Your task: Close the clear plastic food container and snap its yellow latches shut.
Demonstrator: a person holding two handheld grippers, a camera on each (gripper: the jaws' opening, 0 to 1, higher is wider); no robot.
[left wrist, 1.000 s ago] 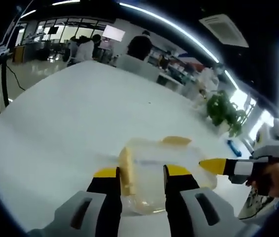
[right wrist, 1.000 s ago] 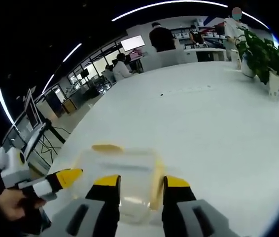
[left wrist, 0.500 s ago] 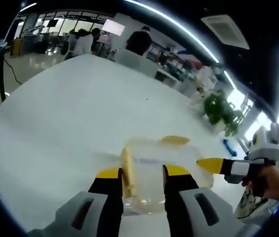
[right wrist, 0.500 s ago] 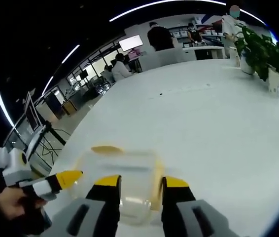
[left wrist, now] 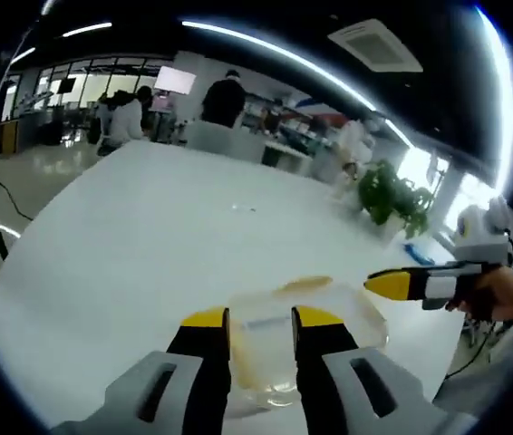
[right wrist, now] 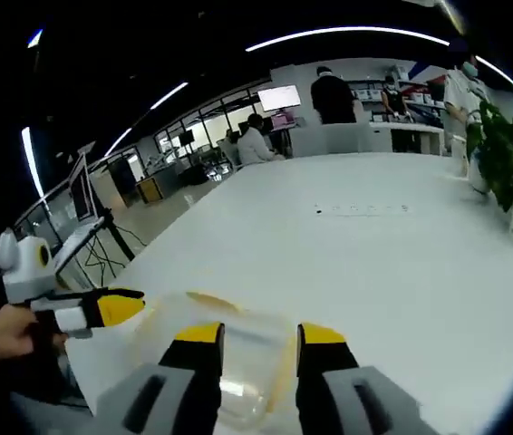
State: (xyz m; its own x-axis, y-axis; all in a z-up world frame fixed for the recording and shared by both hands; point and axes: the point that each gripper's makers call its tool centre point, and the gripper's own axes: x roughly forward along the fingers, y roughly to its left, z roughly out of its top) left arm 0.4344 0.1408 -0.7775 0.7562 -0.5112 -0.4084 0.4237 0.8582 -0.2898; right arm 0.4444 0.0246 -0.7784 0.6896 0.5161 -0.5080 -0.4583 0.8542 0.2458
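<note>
On the white worktop (left wrist: 130, 236) near its close edge sits 1 clear container (left wrist: 329, 313), lid on top. 2 yellow latches can be made out in left gripper view: one along the far side (left wrist: 304, 285), one on the side by the left jaw (left wrist: 236, 349), both blurry through the plastic, so can't tell if snapped down. In right gripper view the container (right wrist: 238, 349) lies right under the jaws, w/ a yellow latch (right wrist: 204, 302) at its far side.

2 claws. Left claw (left wrist: 261, 319) is spread, jaws astride the container's near part, not pinching it; can't tell if the tips touch the lid. Right claw (right wrist: 261, 335) likewise spread, jaws straddling the container from the opposite side. Each claw shows in the other's view as a yellow tip held by a hand: right claw at right of left gripper view, tip just beside the container; left claw at left of right gripper view, hand (right wrist: 7, 331) behind it.

Lots of bare worktop beyond the container. 1 potted plant (right wrist: 510, 168) near the far right edge. A few people (left wrist: 225, 95) stand well back in the room.
</note>
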